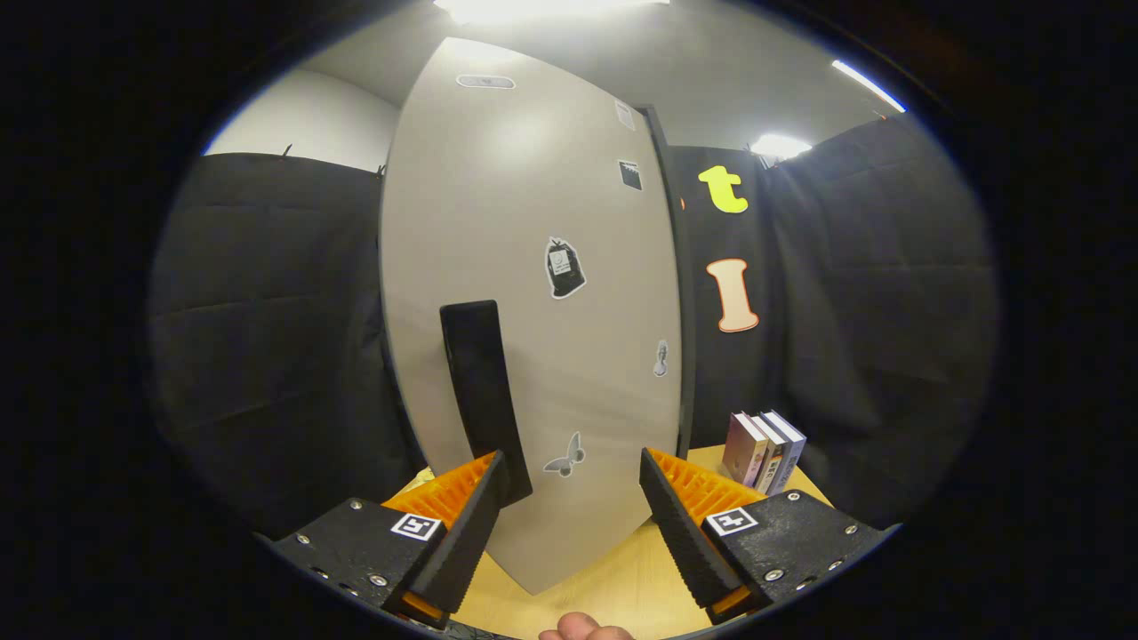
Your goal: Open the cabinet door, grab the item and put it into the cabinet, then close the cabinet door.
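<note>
- The cabinet door (533,267) is the biggest thing ahead: a tall pale grey panel, apparently shut, standing on the wooden table (613,587). It faces the gripper squarely, which fits a first step of opening it.
- The black handle (480,400) is a long upright bar on the door's left part. Its lower end sits just beside the left finger, so I judge the gripper is lining up to take it.
- The gripper (573,502) has its fingers spread wide apart with nothing between them but the lower door face; it clamps nothing. A fingertip of the person (582,629) shows just below it.
- The books (765,449) stand upright in a short row on the table, right of the door and beyond the right finger. They look like the item to go inside, parked within easy reach; they stand free and untouched.
- Stickers dot the door: a dark bag-shaped one (564,267) with a small label, a butterfly (565,458) near the bottom, and smaller ones by the right edge. Their writing is too small to read, as are the book spines.
</note>
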Demonstrator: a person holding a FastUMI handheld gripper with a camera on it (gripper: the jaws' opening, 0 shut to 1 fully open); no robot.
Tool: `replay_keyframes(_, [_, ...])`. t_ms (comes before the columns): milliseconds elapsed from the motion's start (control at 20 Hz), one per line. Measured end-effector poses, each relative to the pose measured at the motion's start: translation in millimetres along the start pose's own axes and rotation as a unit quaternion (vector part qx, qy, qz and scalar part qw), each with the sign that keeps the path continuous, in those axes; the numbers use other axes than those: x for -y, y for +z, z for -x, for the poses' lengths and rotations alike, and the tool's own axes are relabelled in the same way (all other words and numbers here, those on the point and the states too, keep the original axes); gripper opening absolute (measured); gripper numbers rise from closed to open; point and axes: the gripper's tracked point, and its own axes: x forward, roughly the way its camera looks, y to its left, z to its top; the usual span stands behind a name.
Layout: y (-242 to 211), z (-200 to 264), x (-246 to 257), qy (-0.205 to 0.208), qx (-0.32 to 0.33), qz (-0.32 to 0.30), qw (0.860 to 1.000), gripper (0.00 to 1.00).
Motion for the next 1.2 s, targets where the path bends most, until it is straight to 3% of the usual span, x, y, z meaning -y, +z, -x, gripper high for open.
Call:
replay_keyframes(450, [-16.1,0.3,-38.0,-0.005,-0.008,0.008,1.0,0.93])
replay_keyframes(950, [-6.2,-5.6,-27.0,-0.038,0.017,0.034,0.999,0.94])
replay_keyframes(1200, [-5.8,-27.0,-27.8,-0.04,0.017,0.003,0.999,0.94])
